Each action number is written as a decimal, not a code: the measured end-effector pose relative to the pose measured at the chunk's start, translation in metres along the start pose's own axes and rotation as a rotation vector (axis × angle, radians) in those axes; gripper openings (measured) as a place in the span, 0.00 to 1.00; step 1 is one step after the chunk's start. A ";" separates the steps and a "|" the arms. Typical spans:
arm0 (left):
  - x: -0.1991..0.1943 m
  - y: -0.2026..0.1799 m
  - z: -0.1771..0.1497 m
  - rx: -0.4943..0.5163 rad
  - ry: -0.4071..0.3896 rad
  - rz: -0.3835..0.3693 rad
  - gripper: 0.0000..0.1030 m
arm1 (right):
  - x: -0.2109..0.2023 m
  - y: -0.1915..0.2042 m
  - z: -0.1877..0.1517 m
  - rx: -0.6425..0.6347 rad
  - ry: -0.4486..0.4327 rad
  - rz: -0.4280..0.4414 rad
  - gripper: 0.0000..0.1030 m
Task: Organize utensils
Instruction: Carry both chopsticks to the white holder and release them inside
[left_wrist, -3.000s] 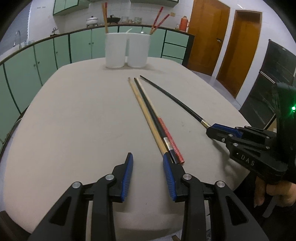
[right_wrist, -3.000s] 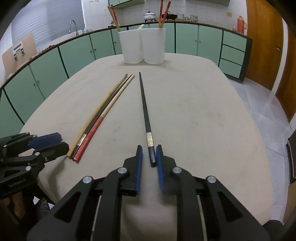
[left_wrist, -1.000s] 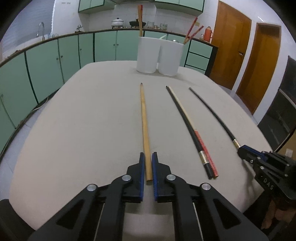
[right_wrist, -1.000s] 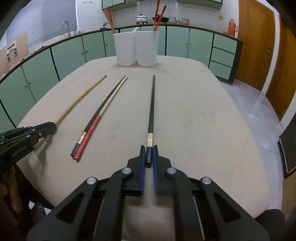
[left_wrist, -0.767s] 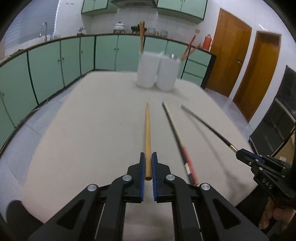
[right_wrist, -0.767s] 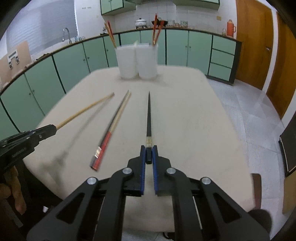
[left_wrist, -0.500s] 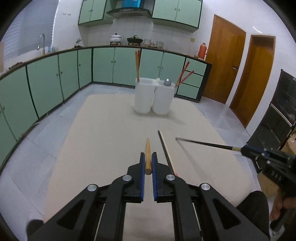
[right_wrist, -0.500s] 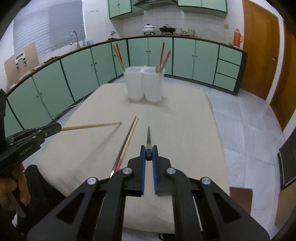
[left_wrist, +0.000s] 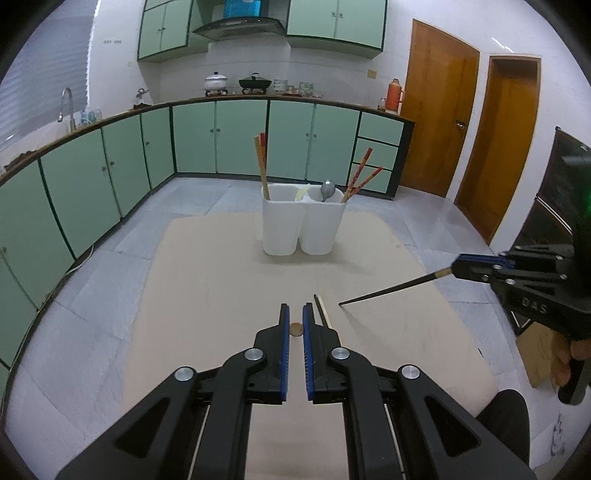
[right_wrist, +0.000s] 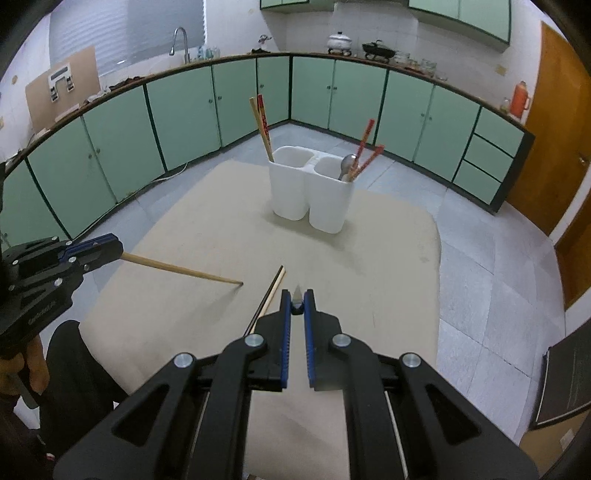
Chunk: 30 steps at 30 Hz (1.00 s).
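High above the beige table (left_wrist: 207, 280), my left gripper (left_wrist: 294, 320) is shut on a light wooden chopstick (left_wrist: 296, 329), seen end-on between its blue pads. The right wrist view shows that chopstick (right_wrist: 181, 271) slanting down from the left gripper (right_wrist: 110, 248). My right gripper (right_wrist: 296, 300) is shut on a black chopstick (right_wrist: 296, 295), whose thin shaft (left_wrist: 391, 288) slopes down toward the table in the left wrist view. A pair of chopsticks (right_wrist: 271, 291) lies on the table. Two white holders (left_wrist: 301, 225) stand at the far end.
The holders (right_wrist: 310, 192) contain red and wooden chopsticks (right_wrist: 263, 125) and a metal spoon (right_wrist: 348, 164). Green cabinets (left_wrist: 221, 140) curve around the room behind the table. Wooden doors (left_wrist: 436, 122) stand at the right, and tiled floor surrounds the table.
Both grippers have risen well above the table, each lifting its chopstick clear of the surface. The remaining pair stays on the table. Both stayed shut.
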<state>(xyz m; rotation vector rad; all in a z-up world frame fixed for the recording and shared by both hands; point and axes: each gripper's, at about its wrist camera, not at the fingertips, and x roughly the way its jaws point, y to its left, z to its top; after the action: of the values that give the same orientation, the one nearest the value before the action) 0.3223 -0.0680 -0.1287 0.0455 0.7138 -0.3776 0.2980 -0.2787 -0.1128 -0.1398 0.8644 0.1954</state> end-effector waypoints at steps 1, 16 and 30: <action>0.002 0.000 0.005 0.007 0.004 -0.003 0.07 | 0.003 0.000 0.006 -0.007 0.008 0.001 0.06; 0.030 0.006 0.058 0.050 0.056 -0.033 0.07 | 0.038 -0.020 0.071 -0.018 0.146 0.055 0.06; 0.040 0.024 0.092 0.045 0.083 -0.052 0.07 | 0.017 -0.032 0.102 -0.027 0.171 0.062 0.06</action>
<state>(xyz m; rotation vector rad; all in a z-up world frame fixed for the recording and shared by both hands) 0.4163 -0.0741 -0.0864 0.0853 0.7897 -0.4433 0.3916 -0.2873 -0.0594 -0.1569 1.0377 0.2563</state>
